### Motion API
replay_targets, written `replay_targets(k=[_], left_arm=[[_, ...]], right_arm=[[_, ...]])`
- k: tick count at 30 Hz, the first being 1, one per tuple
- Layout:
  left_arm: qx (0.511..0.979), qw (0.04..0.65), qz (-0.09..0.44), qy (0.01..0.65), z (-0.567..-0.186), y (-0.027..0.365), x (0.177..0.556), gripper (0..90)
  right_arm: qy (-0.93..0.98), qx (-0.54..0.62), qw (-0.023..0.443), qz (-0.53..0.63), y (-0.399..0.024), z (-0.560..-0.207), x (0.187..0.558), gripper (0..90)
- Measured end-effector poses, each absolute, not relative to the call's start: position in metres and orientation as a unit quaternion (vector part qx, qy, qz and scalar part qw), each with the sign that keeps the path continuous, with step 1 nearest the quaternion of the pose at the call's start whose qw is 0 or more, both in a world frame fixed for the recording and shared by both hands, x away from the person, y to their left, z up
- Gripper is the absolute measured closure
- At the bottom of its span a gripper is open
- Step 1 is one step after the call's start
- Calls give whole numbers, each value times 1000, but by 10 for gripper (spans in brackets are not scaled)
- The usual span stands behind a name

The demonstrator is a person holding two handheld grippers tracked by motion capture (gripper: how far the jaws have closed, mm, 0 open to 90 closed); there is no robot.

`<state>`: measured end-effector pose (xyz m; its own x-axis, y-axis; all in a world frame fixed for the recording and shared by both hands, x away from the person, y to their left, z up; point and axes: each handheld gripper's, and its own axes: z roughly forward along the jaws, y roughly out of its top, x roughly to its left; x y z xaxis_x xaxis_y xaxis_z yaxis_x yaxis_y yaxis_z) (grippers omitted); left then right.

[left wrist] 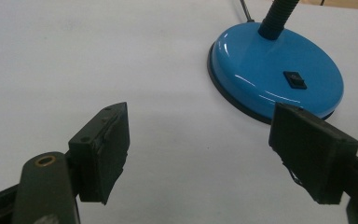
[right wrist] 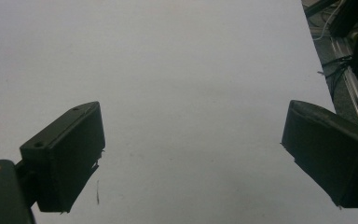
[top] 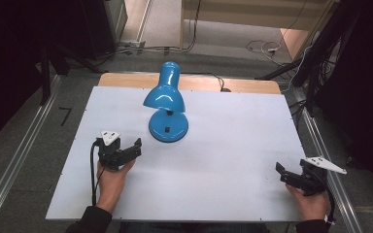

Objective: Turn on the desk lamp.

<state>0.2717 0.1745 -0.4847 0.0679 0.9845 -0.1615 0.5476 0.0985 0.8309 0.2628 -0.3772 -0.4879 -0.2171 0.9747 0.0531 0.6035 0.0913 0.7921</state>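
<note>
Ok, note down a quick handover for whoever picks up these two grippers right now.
Left gripper: open, holding nothing, just short of the blue desk lamp, aimed at its base.
Right gripper: open, holding nothing, near the table's right edge.
Lamp stands upright toward the table's far side, switch on its base facing the left gripper.
Done: nothing visible. Left: probably reaching the lamp.

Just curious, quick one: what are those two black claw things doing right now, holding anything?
Left gripper: open, holding nothing, near the blue lamp.
Right gripper: open, holding nothing, above the white table.
</note>
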Motion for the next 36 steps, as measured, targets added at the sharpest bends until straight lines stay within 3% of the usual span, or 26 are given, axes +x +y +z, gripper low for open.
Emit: replay_targets(k=[36], left_arm=[[619,402,270,618,-485,160,289,223]], right_arm=[[692,570,257,360,-377,-488,263,42]])
